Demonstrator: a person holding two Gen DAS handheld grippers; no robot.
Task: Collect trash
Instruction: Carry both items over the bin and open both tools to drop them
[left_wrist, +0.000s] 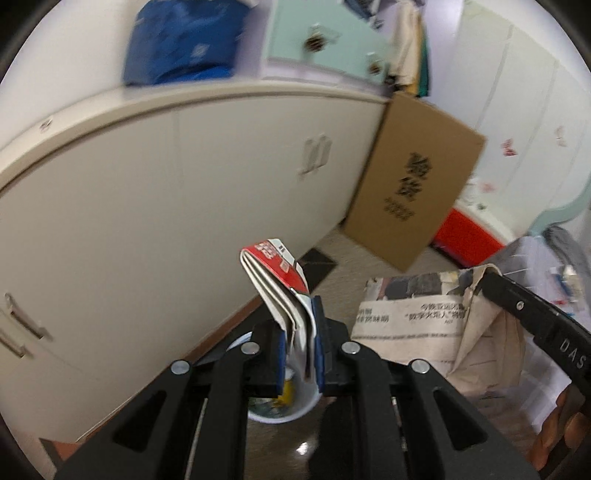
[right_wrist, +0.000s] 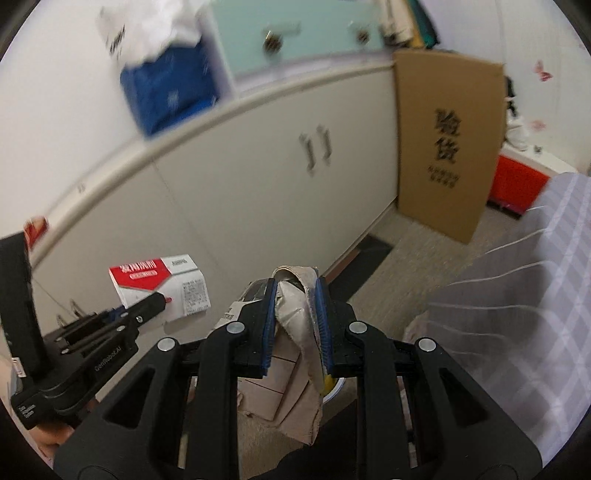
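Note:
My left gripper (left_wrist: 297, 326) is shut on a flattened red and white carton (left_wrist: 275, 275) that sticks up from its blue pads. Right below it stands a white round bin (left_wrist: 295, 411) with yellow scraps inside. To the right hangs a crumpled newspaper (left_wrist: 413, 314), pinched by the right gripper's finger (left_wrist: 517, 306). In the right wrist view my right gripper (right_wrist: 295, 295) is shut on that newspaper (right_wrist: 295, 321), which droops below the pads over the bin's rim (right_wrist: 336, 389). The carton (right_wrist: 162, 280) shows at the left, held by the left gripper's finger (right_wrist: 151, 304).
A cream cabinet (left_wrist: 166, 206) with handled doors runs along the left. A brown cardboard sheet (left_wrist: 413, 184) leans at its far end, with a red box (left_wrist: 465, 232) behind. A blue bag (left_wrist: 184, 40) and a mint drawer unit (left_wrist: 325, 37) sit on top. Grey checked cloth (right_wrist: 517, 295) lies right.

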